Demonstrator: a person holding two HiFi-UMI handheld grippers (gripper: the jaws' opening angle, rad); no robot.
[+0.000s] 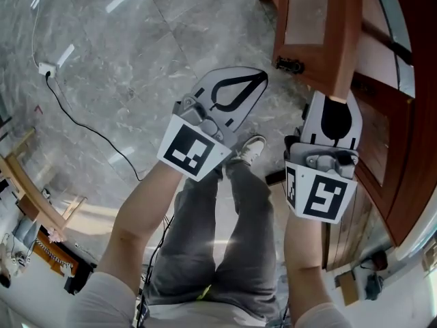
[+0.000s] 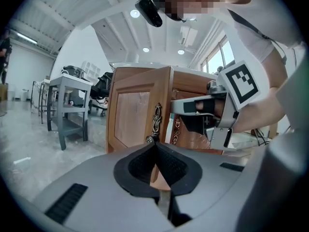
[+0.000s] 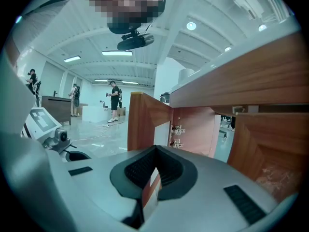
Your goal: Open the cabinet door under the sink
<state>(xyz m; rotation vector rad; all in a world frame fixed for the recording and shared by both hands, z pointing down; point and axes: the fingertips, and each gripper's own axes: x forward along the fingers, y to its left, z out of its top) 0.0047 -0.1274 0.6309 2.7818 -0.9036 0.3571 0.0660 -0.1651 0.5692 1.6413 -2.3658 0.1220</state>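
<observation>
The wooden cabinet door [image 1: 321, 26] stands swung out from the cabinet, hinges [image 3: 177, 129] showing inside. In the left gripper view its ornate metal handle [image 2: 156, 122] runs down the door's free edge. My right gripper [image 1: 336, 101] is shut on that free edge; a strip of the door's edge [image 3: 152, 185] shows between its pads. From the left gripper view the right gripper [image 2: 176, 108] clamps the door beside the handle. My left gripper [image 1: 263, 77] hangs over the floor left of the door, shut with its pads meeting and nothing held; its tips [image 2: 154, 144] point at the door.
A second cabinet door [image 1: 382, 135] lies to the right. The person's legs and shoe [image 1: 251, 149] are below the grippers. A cable and plug [image 1: 46, 69] cross the marble floor. A grey table [image 2: 67, 105] stands left of the cabinet; people [image 3: 113, 100] stand far off.
</observation>
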